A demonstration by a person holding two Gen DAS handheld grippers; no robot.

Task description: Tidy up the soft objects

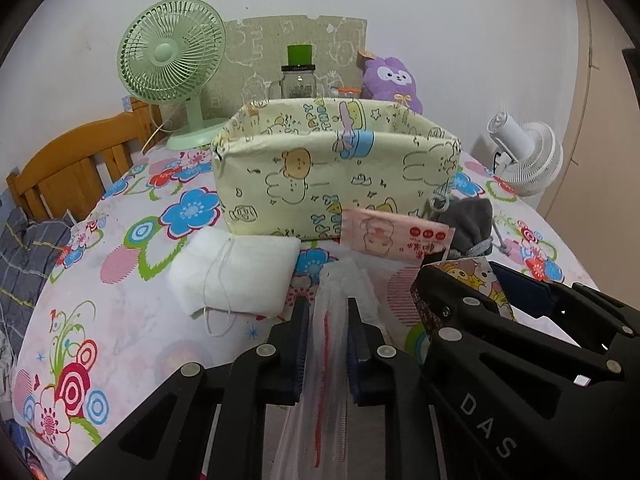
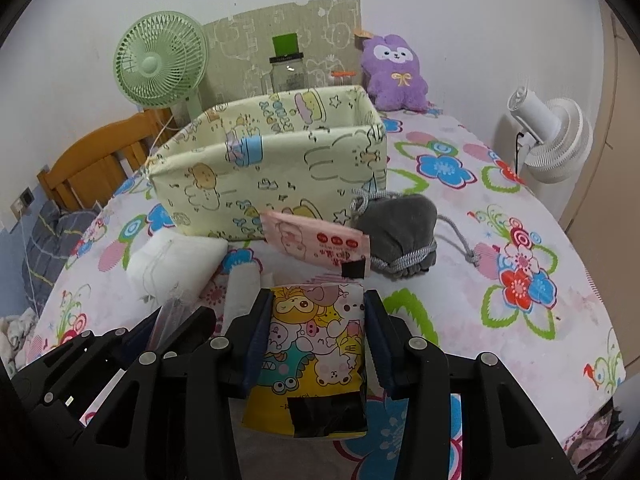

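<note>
My left gripper (image 1: 329,312) is shut on a clear plastic zip bag (image 1: 332,344) with a red seal line. My right gripper (image 2: 318,308) is shut on a yellow cartoon tissue pack (image 2: 312,356); it also shows in the left wrist view (image 1: 472,276). A pale yellow cartoon fabric bin (image 1: 336,168) (image 2: 272,160) stands open ahead. A white folded cloth with a string (image 1: 236,276) (image 2: 172,264) lies at its front left. A pink wet-wipe pack (image 1: 396,236) (image 2: 320,240) leans on the bin's front. A grey drawstring pouch (image 1: 468,224) (image 2: 400,232) lies at its right.
A flowered cloth covers the table (image 2: 500,220). At the back stand a green fan (image 1: 172,64), a glass jar (image 1: 298,80) and a purple plush toy (image 2: 394,72). A white fan (image 2: 556,140) is at the right edge. A wooden chair (image 1: 72,164) is at the left.
</note>
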